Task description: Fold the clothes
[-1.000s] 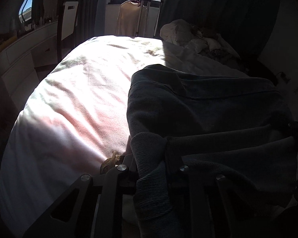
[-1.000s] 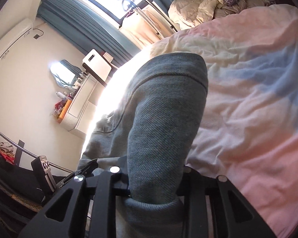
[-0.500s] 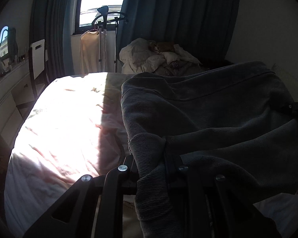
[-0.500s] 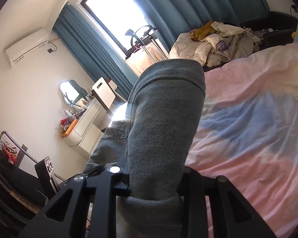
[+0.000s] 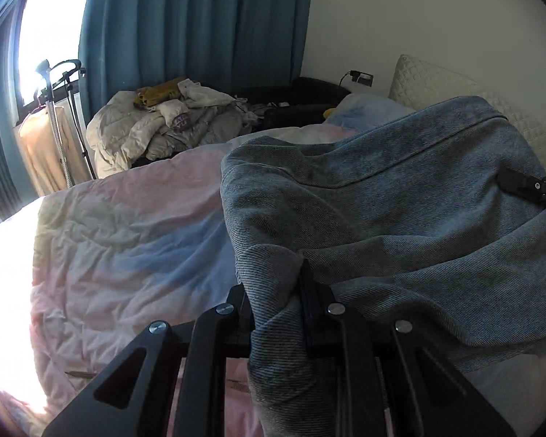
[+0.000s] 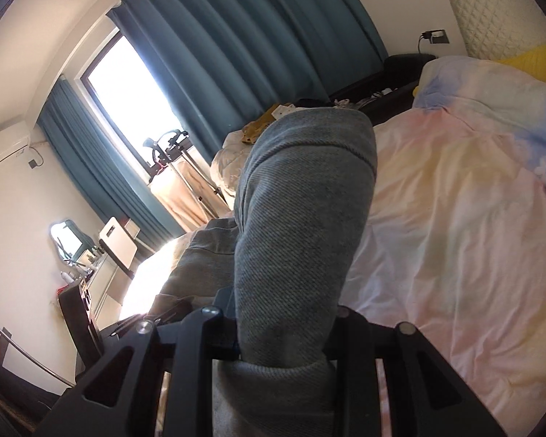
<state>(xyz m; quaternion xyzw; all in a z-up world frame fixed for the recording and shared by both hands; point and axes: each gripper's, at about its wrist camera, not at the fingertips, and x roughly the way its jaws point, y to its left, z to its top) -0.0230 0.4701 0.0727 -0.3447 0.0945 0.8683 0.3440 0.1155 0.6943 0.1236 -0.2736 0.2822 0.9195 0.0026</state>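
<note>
Bed [image 5: 127, 247] below; L gripper [image 5: 273, 291] & R gripper [image 6: 284, 313] fingers both clamped on grey garment [image 5: 400, 200].

The left hand-held gripper [image 5: 276, 291] is matte black, built of flat angular plates with long slots and a triangular cut-out on its left side. Round silver screw heads sit at the joints of its linkage bars, four of them in a row. The right hand-held gripper [image 6: 284, 313] has the same build: black plates, slotted bars, triangular cut-outs and silver screws at the pivots. In the left wrist view its black tip with one small screw shows at the right edge.
</note>
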